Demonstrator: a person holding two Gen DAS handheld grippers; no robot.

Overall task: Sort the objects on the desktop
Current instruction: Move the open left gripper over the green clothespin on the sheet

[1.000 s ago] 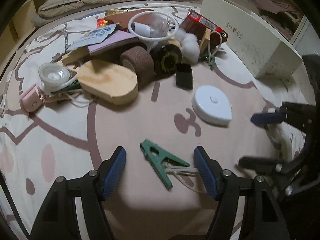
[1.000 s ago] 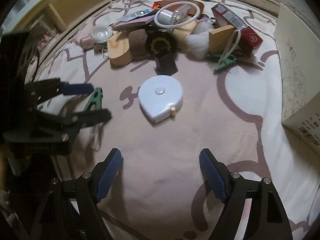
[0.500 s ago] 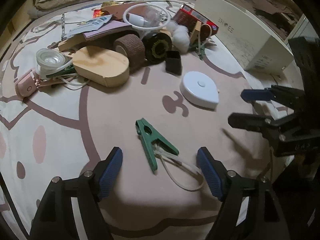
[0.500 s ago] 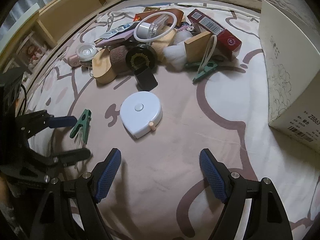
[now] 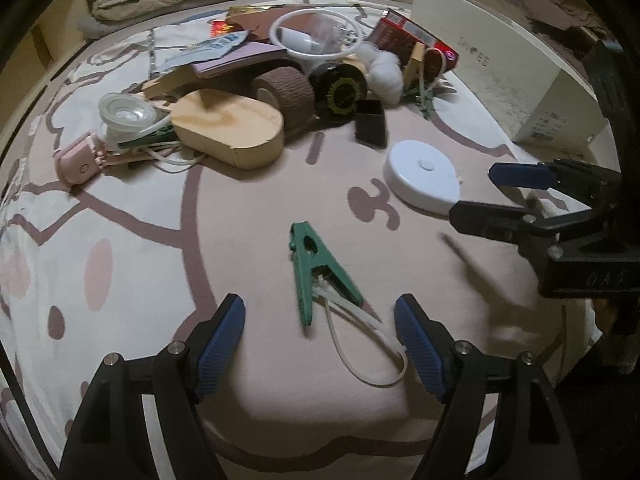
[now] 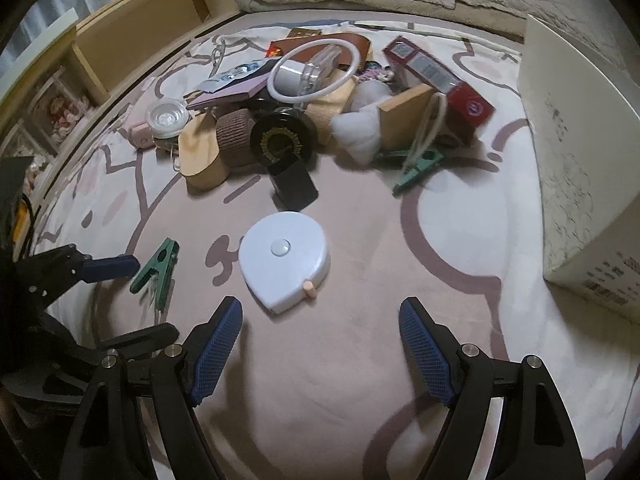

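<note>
A green clothespin with a white cord loop lies on the patterned cloth just ahead of my open, empty left gripper; it also shows in the right wrist view. A white teardrop tape measure lies just ahead of my open, empty right gripper; it also shows in the left wrist view. A heap of desktop objects lies further back: a wooden block, a brown bandage roll, a black round tin and a small black box.
A tall white cardboard box stands at the right. A second green clothespin, a red packet, cotton wool, a white ring and a pink device are in the heap. Wooden shelving runs along the left.
Both grippers have drawn back from the surface. The left gripper was over the green clothespin; it now lies fully in front of the fingers. The right gripper has come closer to the tape measure.
</note>
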